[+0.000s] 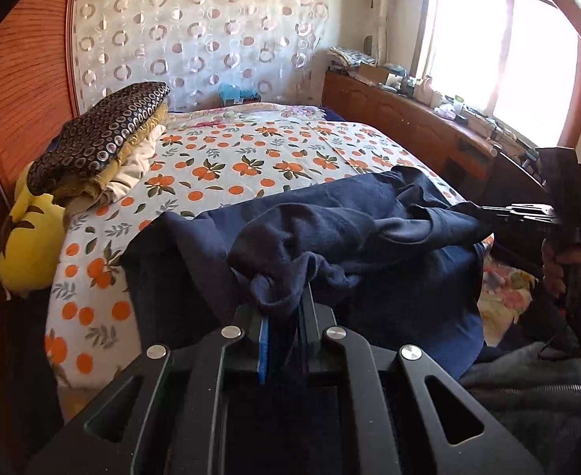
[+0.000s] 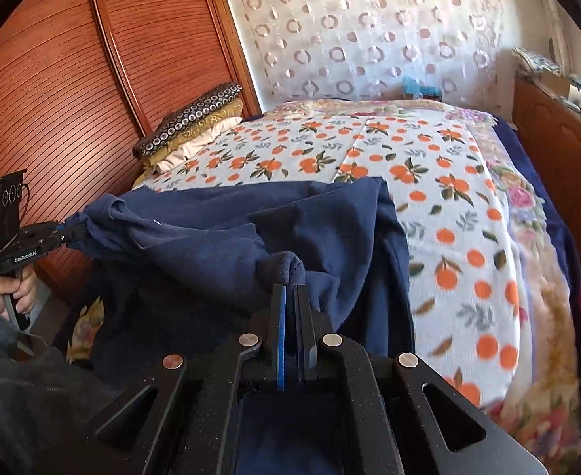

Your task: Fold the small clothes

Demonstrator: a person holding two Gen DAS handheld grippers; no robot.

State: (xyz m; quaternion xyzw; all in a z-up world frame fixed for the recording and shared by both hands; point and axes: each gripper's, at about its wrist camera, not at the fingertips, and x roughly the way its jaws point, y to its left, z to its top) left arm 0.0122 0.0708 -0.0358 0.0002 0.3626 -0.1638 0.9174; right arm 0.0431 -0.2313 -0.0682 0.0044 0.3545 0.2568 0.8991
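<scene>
A navy blue garment [image 1: 330,217] hangs stretched between my two grippers above the near end of the bed; it also shows in the right wrist view [image 2: 219,233]. My left gripper [image 1: 286,301] is shut on a bunched edge of it. My right gripper [image 2: 290,289] is shut on the other bunched edge. In the left wrist view the right gripper [image 1: 488,213] pinches the cloth at the right. In the right wrist view the left gripper [image 2: 73,231] pinches it at the left. The garment's far part drapes onto the bedspread.
The bed [image 1: 251,146] has an orange-fruit print cover. A stack of folded fabrics [image 1: 100,138] lies at its left by the wooden wardrobe [image 2: 73,79]. A yellow plush [image 1: 29,237] sits below the stack. A cluttered wooden cabinet [image 1: 409,111] runs along the window side.
</scene>
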